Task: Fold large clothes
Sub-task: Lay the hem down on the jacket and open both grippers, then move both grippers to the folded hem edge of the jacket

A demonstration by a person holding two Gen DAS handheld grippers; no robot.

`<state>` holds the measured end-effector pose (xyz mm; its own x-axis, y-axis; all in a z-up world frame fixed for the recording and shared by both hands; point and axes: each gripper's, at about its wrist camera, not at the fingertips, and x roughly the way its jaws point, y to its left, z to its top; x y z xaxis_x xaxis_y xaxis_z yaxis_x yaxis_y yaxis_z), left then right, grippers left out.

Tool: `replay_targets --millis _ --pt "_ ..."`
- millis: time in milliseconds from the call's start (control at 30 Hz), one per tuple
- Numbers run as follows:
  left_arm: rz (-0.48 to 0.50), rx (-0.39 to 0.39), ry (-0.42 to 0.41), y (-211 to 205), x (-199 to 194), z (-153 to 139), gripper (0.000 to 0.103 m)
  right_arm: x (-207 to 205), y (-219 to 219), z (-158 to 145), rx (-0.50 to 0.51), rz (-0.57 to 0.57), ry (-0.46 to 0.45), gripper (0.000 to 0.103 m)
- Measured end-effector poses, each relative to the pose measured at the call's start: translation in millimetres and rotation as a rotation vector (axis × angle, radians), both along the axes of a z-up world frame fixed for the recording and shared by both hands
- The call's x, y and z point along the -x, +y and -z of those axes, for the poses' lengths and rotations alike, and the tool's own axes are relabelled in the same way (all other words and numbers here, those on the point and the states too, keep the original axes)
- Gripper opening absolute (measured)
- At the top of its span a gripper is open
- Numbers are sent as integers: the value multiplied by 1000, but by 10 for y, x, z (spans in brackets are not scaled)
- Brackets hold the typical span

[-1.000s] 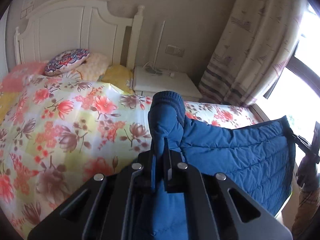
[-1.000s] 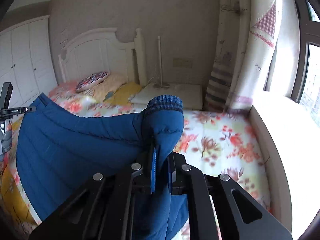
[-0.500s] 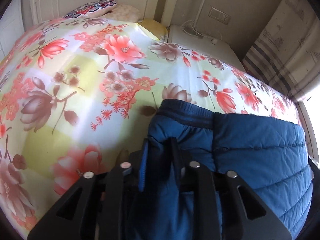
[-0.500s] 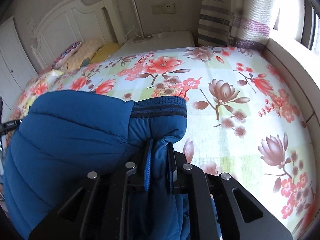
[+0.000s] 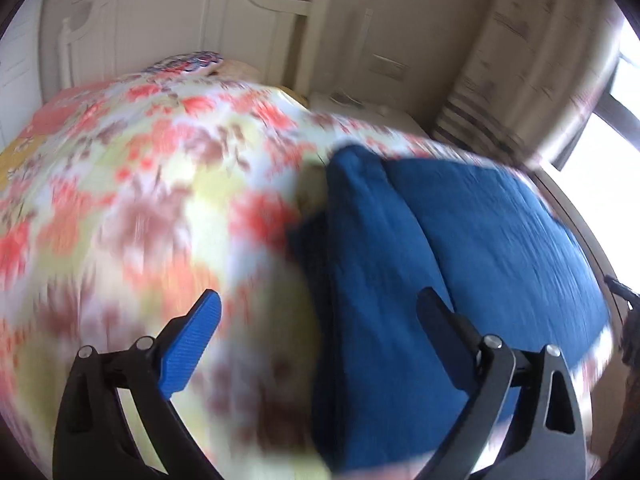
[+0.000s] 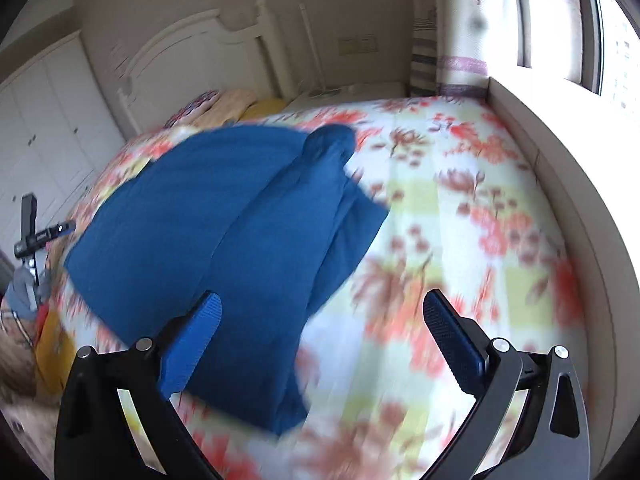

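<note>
Both grippers' jaws (just sprung apart) hold nothing; the puffy quilted blue jacket (image 6: 224,216) lies on the floral bedspread (image 6: 460,240).

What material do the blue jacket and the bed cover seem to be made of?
Blue jacket: probably padded synthetic cloth, matte; it lies puffy in thick, soft folds. Bed cover: likely thin woven cotton or a blend, printed with red flowers; the blur hides the weave.

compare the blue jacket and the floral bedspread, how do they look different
The blue padded jacket is one plain dark colour; the floral bedspread is pale with red and brown flowers. The jacket is a bulky folded heap with its sleeve doubled over; the bedspread lies flat and covers the whole bed. The jacket rests on top of the bedspread. Both are blurred by motion.
</note>
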<state>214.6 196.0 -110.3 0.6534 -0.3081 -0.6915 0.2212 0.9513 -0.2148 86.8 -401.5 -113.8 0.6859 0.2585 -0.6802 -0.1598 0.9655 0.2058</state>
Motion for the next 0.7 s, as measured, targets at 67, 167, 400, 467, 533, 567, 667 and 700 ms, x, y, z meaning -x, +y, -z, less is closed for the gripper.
replay_targets --millis 67,167,400,467,533,567,667,700 --pt "23 15 -4 -2 261 80 100 272 130 90 -15 -49 -14 98" --pt "65 15 -2 -86 482 243 100 452 302 216 43 -82 -33 98" --pt "99 221 56 -101 324 472 67 345 489 375 66 -149 -135 53" --pt "84 265 61 -102 346 464 50 386 509 353 60 -140 -155 41" --pt "83 230 41 -141 482 420 39 486 496 347 66 -123 -158 32" --pt "86 234 44 -140 562 407 38 554 482 349 66 -118 -159 31" --pt "105 210 49 -156 823 362 37 781 433 356 29 -121 -151 31" --pt "108 206 53 -141 876 353 37 861 426 356 23 -127 -151 31"
